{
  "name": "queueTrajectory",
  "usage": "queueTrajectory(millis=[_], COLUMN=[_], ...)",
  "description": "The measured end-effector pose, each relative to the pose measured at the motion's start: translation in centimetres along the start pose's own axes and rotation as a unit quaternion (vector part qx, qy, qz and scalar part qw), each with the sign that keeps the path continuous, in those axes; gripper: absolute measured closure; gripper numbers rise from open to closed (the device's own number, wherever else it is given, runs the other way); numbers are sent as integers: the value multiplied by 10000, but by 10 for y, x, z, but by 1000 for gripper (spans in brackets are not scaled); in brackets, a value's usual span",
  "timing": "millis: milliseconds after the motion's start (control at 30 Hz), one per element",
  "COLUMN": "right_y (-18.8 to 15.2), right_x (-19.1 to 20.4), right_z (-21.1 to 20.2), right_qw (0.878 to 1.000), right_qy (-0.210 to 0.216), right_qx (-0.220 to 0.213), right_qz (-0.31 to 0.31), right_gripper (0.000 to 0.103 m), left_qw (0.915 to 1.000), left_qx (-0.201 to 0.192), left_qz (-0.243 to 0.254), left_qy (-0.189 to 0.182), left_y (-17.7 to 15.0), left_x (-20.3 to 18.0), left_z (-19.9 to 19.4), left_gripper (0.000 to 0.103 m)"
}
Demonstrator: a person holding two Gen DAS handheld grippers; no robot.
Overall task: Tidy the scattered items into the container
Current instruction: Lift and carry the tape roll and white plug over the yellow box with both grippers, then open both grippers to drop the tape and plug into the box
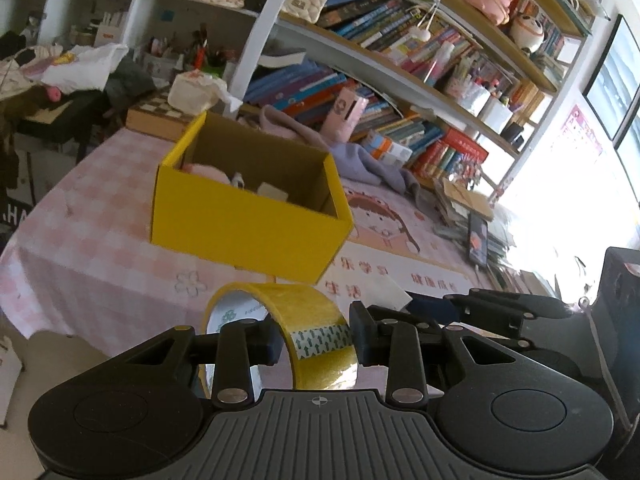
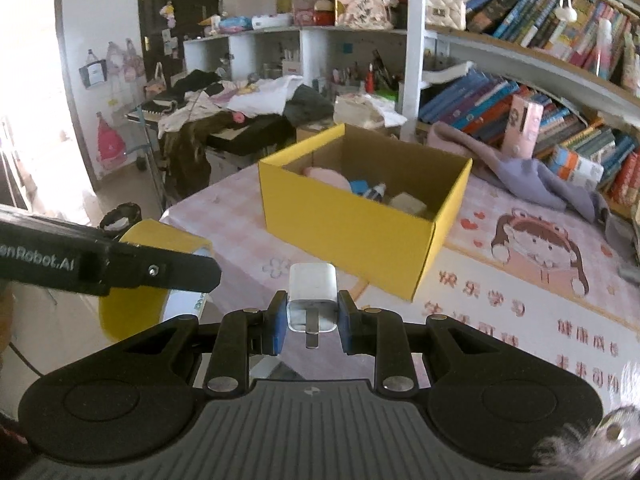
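Note:
An open yellow cardboard box (image 1: pixel 248 220) stands on the pink checked tablecloth; it also shows in the right wrist view (image 2: pixel 348 228) and holds several small items. My left gripper (image 1: pixel 318 344) is shut on a roll of yellow tape (image 1: pixel 316 312), held above the table's near edge in front of the box. The same roll (image 2: pixel 132 280) and left gripper arm show at the left of the right wrist view. My right gripper (image 2: pixel 313 316) is shut on a white plug charger (image 2: pixel 312 292), its prong pointing back at the camera, short of the box.
A purple cloth (image 2: pixel 520 172) and a pink carton (image 2: pixel 524 128) lie behind the box by rows of books (image 2: pixel 560 80). A tissue pack (image 1: pixel 192 92) and piled clothes (image 2: pixel 224 108) sit beyond. The right gripper shows at right in the left wrist view (image 1: pixel 520 308).

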State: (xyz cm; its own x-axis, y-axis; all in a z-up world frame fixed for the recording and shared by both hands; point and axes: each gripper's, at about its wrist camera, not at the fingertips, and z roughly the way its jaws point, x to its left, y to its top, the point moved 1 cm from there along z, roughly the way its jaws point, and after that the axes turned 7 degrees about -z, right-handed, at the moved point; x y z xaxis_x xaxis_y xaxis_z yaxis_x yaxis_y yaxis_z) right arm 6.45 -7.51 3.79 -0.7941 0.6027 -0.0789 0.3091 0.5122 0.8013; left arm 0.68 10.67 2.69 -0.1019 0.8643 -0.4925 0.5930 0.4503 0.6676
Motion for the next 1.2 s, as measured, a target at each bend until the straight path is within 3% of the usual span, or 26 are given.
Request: queueTrajectory(millis=[300, 567, 700, 900, 1200], right_y=[40, 95, 110, 106, 98], right_x=[-30, -75, -93, -107, -118], right_z=[29, 95, 145, 208, 244], right_qw=[9994, 9970, 9977, 9980, 9943], right_qy=[-83, -383, -423, -269, -67], right_qx=[-327, -652, -413, 302, 865], right_qz=[-23, -186, -330, -491, -613], right_gripper=[79, 79, 79, 79, 79], left_qw=[9990, 9968, 9978, 9969, 9935], left_qx=[-382, -504, -212, 290, 690], left_qz=[243, 619, 611, 612, 742], left_qy=[-40, -7, 105, 403, 520], left_y=[59, 138, 164, 172, 175], left_x=[-2, -4, 5, 22, 29], left_z=[31, 102, 154, 218, 268], left_gripper=[71, 71, 71, 71, 73])
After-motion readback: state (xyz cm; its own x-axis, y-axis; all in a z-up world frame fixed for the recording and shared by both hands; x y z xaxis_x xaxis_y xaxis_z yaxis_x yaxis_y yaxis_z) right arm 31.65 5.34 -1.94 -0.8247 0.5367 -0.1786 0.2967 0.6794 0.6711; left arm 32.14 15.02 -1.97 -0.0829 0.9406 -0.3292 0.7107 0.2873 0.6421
